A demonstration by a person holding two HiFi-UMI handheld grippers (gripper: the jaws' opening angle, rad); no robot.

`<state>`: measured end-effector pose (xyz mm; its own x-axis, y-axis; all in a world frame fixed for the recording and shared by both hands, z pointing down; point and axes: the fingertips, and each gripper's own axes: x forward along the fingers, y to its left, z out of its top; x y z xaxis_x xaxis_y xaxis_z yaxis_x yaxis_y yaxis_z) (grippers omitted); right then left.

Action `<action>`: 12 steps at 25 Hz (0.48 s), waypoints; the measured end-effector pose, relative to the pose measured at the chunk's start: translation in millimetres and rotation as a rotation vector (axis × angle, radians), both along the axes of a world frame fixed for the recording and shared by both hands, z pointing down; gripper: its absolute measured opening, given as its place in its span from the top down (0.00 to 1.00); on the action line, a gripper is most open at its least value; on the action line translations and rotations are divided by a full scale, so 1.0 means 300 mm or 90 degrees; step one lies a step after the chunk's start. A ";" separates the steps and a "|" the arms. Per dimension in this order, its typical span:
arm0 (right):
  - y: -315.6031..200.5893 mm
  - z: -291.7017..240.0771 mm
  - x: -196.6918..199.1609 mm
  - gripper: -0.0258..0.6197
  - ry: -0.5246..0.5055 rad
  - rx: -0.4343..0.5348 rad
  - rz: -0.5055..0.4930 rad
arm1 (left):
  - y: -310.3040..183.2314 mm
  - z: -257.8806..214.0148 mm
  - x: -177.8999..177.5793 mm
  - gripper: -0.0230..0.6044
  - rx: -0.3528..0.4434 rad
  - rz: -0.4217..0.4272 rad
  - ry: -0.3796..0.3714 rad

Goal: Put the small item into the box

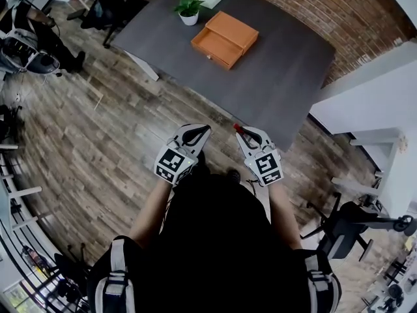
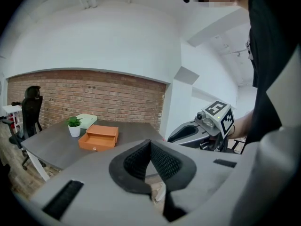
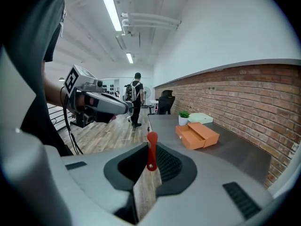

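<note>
The right gripper [image 1: 241,131] clamps a small red item [image 3: 151,152] between its jaws, well short of the grey table [image 1: 287,77], where the orange box [image 1: 224,39] sits beside a potted plant [image 1: 189,8]. The left gripper [image 2: 150,145] has its jaws pressed together, empty.

The head view looks steeply down from above the person, the tabletop [image 1: 273,70] lying well ahead. Each gripper view sits close behind its own fingers [image 2: 134,161], facing roughly level at that distant tabletop (all three share the orange box [image 1: 224,39]).
</note>
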<state>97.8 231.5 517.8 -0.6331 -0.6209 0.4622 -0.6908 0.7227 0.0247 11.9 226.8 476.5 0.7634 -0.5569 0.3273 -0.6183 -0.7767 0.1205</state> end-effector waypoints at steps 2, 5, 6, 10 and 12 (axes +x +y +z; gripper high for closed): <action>-0.021 0.001 -0.027 0.86 0.004 0.001 0.001 | -0.013 0.004 -0.026 0.93 -0.002 0.004 -0.001; -0.053 -0.001 -0.078 0.86 0.009 0.006 0.000 | -0.042 0.001 -0.073 0.93 -0.001 0.005 0.006; -0.063 0.000 -0.096 0.86 0.010 0.006 0.000 | -0.050 0.001 -0.089 0.93 -0.001 0.007 0.007; -0.095 0.018 -0.155 0.86 0.022 0.002 0.006 | -0.070 0.020 -0.157 0.93 -0.008 0.021 0.000; -0.113 0.027 -0.177 0.86 0.028 0.000 0.014 | -0.083 0.025 -0.193 0.93 -0.011 0.029 -0.004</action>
